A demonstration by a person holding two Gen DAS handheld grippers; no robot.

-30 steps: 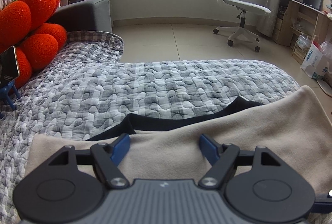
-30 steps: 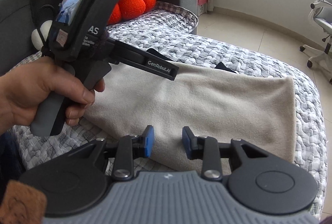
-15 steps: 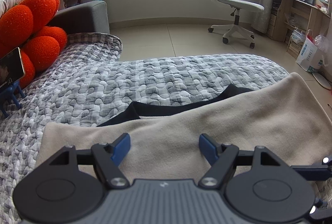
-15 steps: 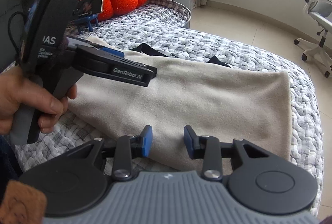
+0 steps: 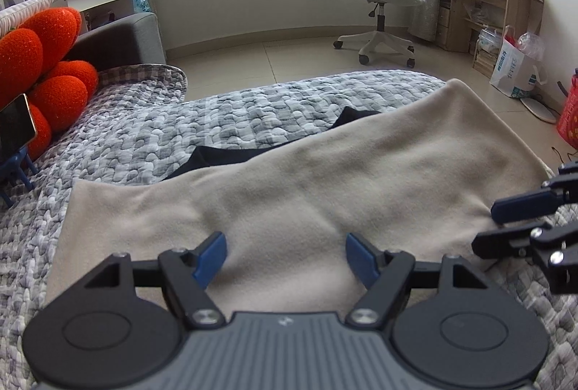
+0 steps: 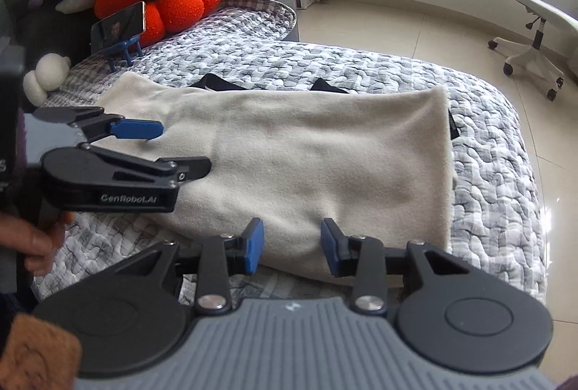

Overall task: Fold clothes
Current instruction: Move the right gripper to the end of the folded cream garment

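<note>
Lying flat on the quilt (image 6: 487, 151), the beige garment (image 6: 325, 166) could bunch if either empty, spread gripper, left (image 5: 285, 254) or right (image 6: 292, 247), pinches only its top layer.

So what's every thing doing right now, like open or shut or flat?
Left tool: open, over the near edge of the beige cloth, holding nothing.
Right tool: open, at the cloth's near edge, holding nothing.
Beige cloth: lying flat on the bed.
Black garment: under the cloth, mostly hidden.
Phone: propped on a stand.
</note>
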